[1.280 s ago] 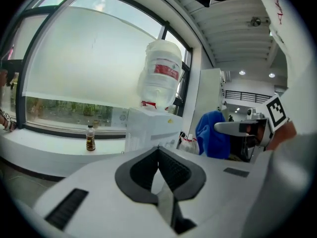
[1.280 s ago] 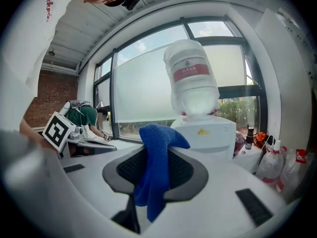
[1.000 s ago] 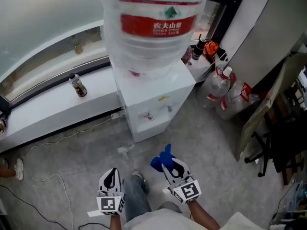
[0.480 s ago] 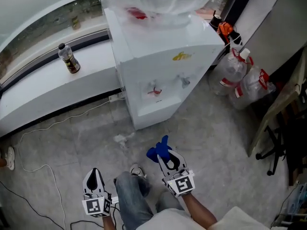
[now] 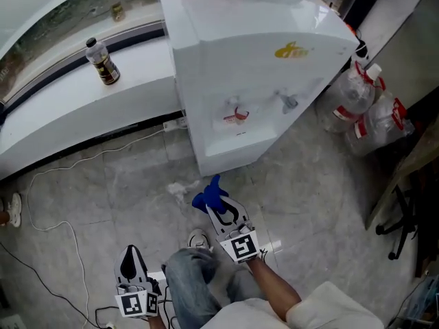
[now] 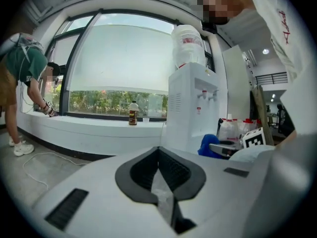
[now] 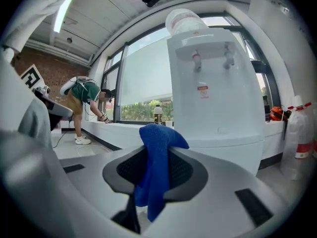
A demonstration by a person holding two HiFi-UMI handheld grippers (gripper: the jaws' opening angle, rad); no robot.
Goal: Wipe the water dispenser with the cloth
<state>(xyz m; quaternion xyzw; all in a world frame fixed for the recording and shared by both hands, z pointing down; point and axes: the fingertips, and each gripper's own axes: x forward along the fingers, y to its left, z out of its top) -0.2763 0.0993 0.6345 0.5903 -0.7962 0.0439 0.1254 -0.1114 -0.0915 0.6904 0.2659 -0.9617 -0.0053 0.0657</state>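
The white water dispenser (image 5: 254, 81) stands against the window sill, with a red tap (image 5: 236, 114) and a blue tap (image 5: 288, 101) on its front. My right gripper (image 5: 218, 210) is shut on a blue cloth (image 5: 209, 195) and is held low, just in front of the dispenser's base. In the right gripper view the cloth (image 7: 156, 172) hangs out between the jaws, and the dispenser (image 7: 215, 83) fills the space ahead. My left gripper (image 5: 130, 266) is lower and to the left, beside my leg, shut on nothing. The left gripper view shows the dispenser (image 6: 193, 108) and the cloth (image 6: 209, 145) off to its right.
A brown bottle (image 5: 103, 62) stands on the white sill (image 5: 82, 115). Clear plastic jugs (image 5: 367, 108) crowd the floor right of the dispenser. A cable (image 5: 55, 211) loops across the floor at left, and a white scrap (image 5: 180, 189) lies near the cloth. A person in green (image 6: 22, 78) bends at the sill.
I have come closer to the dispenser, which now fills the top of the head view. The right gripper with the cloth has moved up to its base. The left gripper has stayed low.
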